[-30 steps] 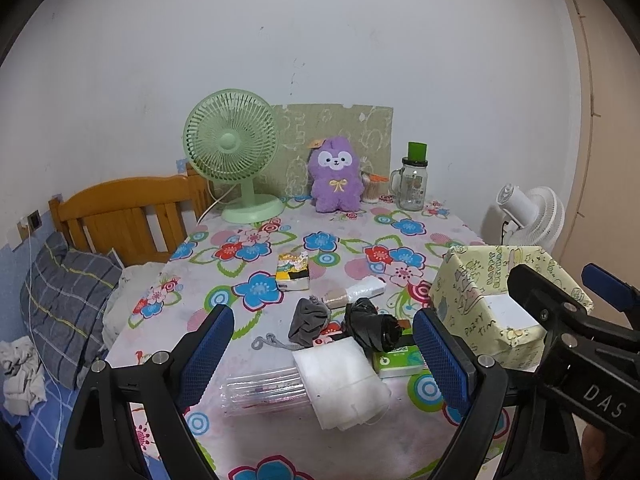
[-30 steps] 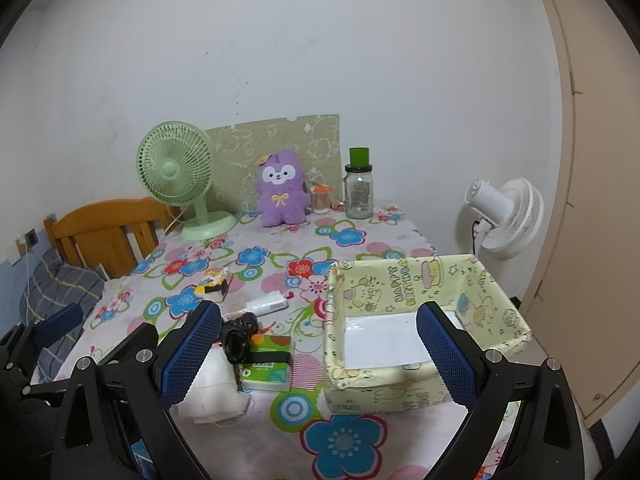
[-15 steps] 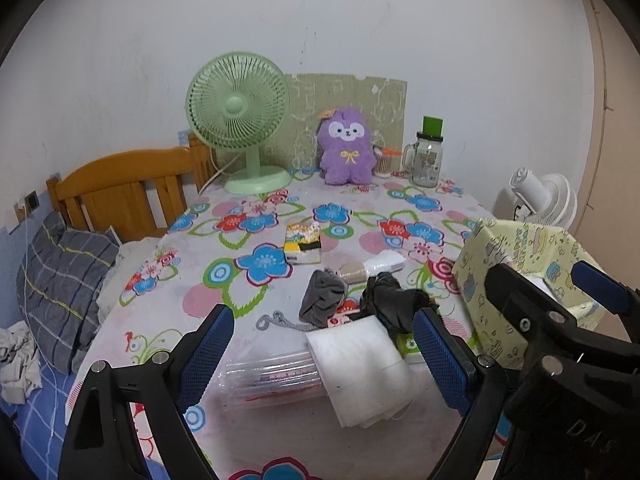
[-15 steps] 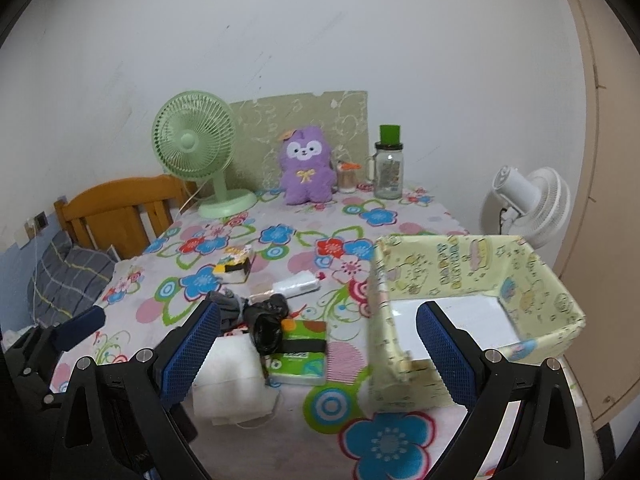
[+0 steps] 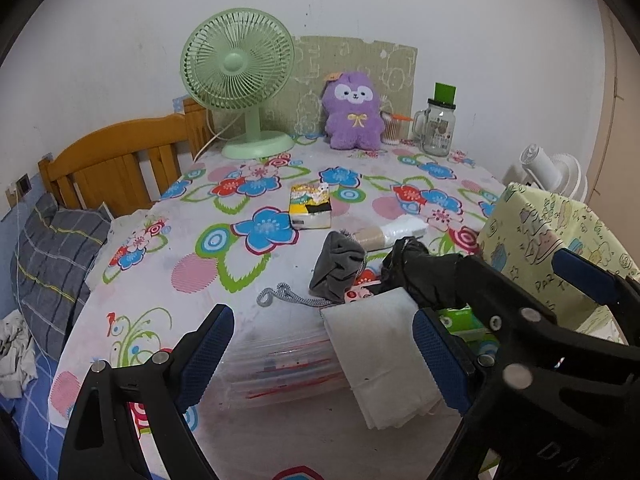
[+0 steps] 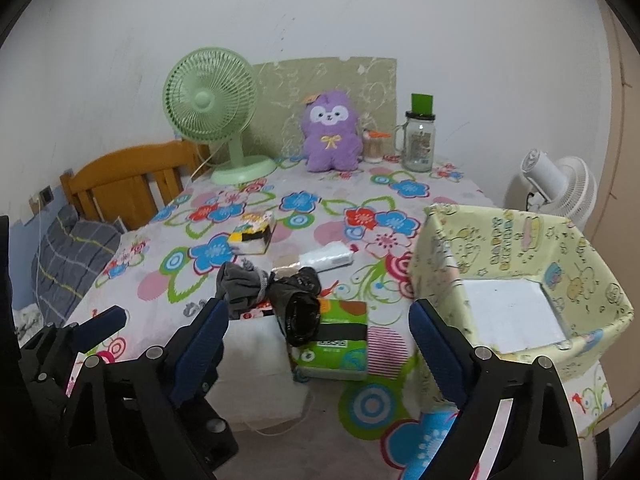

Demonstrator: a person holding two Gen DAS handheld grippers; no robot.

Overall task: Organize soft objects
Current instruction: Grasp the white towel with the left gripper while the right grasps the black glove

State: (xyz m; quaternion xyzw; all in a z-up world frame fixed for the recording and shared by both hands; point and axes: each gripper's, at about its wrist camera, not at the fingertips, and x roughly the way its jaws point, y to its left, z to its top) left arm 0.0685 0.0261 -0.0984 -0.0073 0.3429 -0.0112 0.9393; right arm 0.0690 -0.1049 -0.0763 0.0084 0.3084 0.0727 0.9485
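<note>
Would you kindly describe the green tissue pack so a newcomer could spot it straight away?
Find the yellow cartoon-print box at the right edge of the floral table. Just left of it lies the green tissue pack, partly under a black bundle; it is the only bright-green packet.

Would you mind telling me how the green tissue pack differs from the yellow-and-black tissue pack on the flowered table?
The green tissue pack lies near the front, partly under a black crumpled bag; the yellow-and-black tissue pack lies farther back, uncovered and touching nothing. The green one is mostly one colour; the other is patterned. Both lie flat.
</note>
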